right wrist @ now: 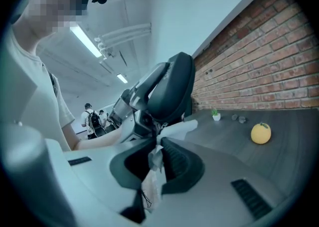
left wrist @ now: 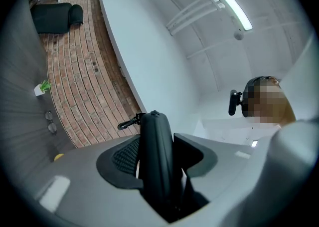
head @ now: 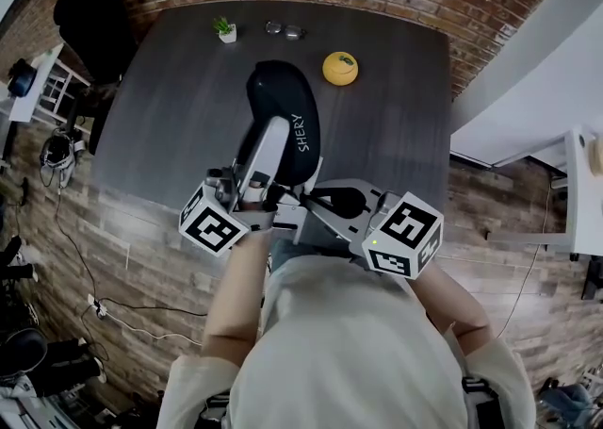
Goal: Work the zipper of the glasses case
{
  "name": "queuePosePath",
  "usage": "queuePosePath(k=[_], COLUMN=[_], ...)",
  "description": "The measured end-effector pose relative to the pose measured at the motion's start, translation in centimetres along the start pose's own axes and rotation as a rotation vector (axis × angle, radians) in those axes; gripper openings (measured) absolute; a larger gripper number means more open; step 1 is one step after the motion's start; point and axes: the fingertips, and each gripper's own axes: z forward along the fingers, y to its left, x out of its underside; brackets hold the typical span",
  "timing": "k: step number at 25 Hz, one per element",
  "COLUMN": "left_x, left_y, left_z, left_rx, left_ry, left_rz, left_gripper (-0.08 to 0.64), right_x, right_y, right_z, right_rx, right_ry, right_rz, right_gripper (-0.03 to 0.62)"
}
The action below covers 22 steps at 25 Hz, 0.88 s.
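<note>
The black glasses case [head: 287, 116] is held up above the dark table [head: 179, 125], its rounded end pointing away from me. My left gripper [head: 267, 144] is shut on the case, which stands on edge between the pads [left wrist: 155, 141]; a small black clip [left wrist: 128, 122] sticks out near its top. My right gripper [head: 303, 193] comes in from the right at the case's near end. In the right gripper view its jaws [right wrist: 158, 161] are shut on a white tag [right wrist: 174, 130] that runs up to the zipper of the case [right wrist: 172, 89].
On the far part of the table sit a yellow round fruit [head: 340, 68], a small potted plant [head: 225, 29] and two little grey objects [head: 284, 30]. A black chair [head: 94, 26] stands at the table's far left. A white desk [head: 537, 97] lies to the right.
</note>
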Motion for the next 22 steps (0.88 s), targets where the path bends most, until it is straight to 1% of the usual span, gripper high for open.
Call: queuePosePath(k=[5,8,10,12,13,16,19,22], left_x=[0.7,1.2,1.7,2.4,2.8,4.4,6.5,8.9], left_y=[0.4,0.8,1.2,2.0,2.6,4.7,7.1,9.5], left_z=[0.0,0.0,0.0,-0.1,-0.2,-0.7,-1.4,-1.8], left_rx=[-0.008,-0.014,-0.020,-0.037,-0.050,-0.102,-0.163,-0.225], left_ry=[0.019,0.042,0.066,0.093,0.108,0.154,0.203,0.265], left_rz=[0.000,0.003,0.009,0.016,0.019,0.013,-0.004,-0.012], left_gripper=[0.215,0.218,0.220,0.222,0.224,0.224,0.224,0.224], right_x=[0.6,1.1,1.8,2.8,3.2,4.4,5.5,5.8], right_y=[-0.3,-0.6,-1.1,-1.7,-2.1,-3.8,-6.1,-8.3], right_z=[0.1,0.0,-0.2,-0.6,-0.9,-2.2,-3.8,-5.4], right_rx=[-0.008,0.016,0.055,0.094,0.111,0.179,0.277,0.369], right_ry=[0.041,0.044,0.053,0.071,0.077,0.092,0.107,0.093], right_rz=[-0.026,-0.039,-0.072,-0.098,-0.101,-0.096,-0.092,-0.069], right_gripper=[0.028,0.031,0.047,0.106,0.115,0.115,0.110,0.091])
